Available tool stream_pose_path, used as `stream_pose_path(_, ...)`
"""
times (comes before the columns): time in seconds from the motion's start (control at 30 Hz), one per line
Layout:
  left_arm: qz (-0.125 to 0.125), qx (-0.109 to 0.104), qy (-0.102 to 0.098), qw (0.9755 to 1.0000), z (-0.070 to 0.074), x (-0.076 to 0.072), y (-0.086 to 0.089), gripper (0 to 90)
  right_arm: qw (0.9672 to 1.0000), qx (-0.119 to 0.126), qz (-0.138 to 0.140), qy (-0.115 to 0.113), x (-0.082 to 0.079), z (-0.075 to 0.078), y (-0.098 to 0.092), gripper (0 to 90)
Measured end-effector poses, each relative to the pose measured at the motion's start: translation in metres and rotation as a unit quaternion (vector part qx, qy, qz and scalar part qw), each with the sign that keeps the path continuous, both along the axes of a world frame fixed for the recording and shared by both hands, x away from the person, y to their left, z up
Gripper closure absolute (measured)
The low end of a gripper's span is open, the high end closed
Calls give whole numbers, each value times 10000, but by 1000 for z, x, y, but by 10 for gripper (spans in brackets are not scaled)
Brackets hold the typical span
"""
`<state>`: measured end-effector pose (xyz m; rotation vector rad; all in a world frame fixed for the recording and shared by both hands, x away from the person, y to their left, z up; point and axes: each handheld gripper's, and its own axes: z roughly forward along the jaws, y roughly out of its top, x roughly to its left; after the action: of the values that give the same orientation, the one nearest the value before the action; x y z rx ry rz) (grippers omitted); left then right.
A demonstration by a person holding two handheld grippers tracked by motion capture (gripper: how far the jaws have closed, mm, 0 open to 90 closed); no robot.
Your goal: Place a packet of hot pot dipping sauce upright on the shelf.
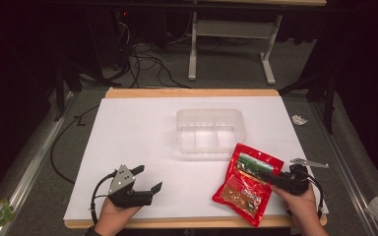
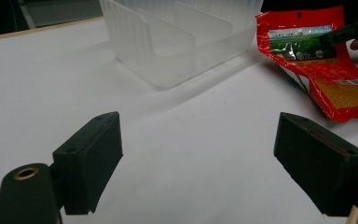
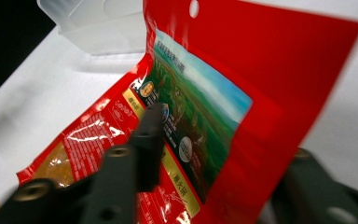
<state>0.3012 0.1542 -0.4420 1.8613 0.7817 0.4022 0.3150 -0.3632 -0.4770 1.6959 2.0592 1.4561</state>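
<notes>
Right gripper (image 1: 275, 178): my fingers (image 3: 145, 140) are closed on the red pouch (image 1: 247, 183), one on its printed face, the other behind it near the right edge.
Red pouch: at the near right of the worktop (image 1: 142, 132); its top end is tipped up, its lower end seems to rest near the front edge.
Left gripper (image 1: 145, 179): fingers (image 2: 91, 156) wide apart, holding nothing, hovering over bare worktop at the near left.
Clear tub (image 1: 210, 130): beyond the pouch, mid-worktop, its compartments look empty.
Risk, slip: the film is glossy and my hold is near one side, so the heavy end could swing and slide out.
Risk, snag: the floppy pouch could catch the tub's rim or divider and nudge the light tub.
Risk, edge: a drop here could send it off the front edge.
</notes>
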Motion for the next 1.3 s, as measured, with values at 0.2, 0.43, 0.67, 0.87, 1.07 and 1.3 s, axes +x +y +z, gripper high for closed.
stream_pose_path(0.2, -13, 2, -5, 10000, 0, 0, 0, 160, 9998, 81, 138, -152, -4, 7, 1, 891)
stream_pose_path(0.43, -28, -25, 13, 10000, 0, 0, 0, 161, 9978, 109, 305, -581, -17, 26, 12, 899)
stream_pose_path(0.67, -29, -18, -11, 10000, 0, 0, -1, 161, 9936, 177, 334, -1064, -32, 47, 19, 900)
stream_pose_path(0.87, -17, -11, -39, 10000, 1, -1, 0, 161, 9879, 224, 518, -1441, -44, 67, 28, 900)
stream_pose_path(1.07, -10, -19, -42, 10000, 1, -1, 1, 161, 9800, 93, 661, -1877, -54, 86, 34, 900)
stream_pose_path(1.3, -44, 12, -38, 10000, 0, -1, -1, 161, 9748, 28, 592, -2148, -60, 95, 35, 900)
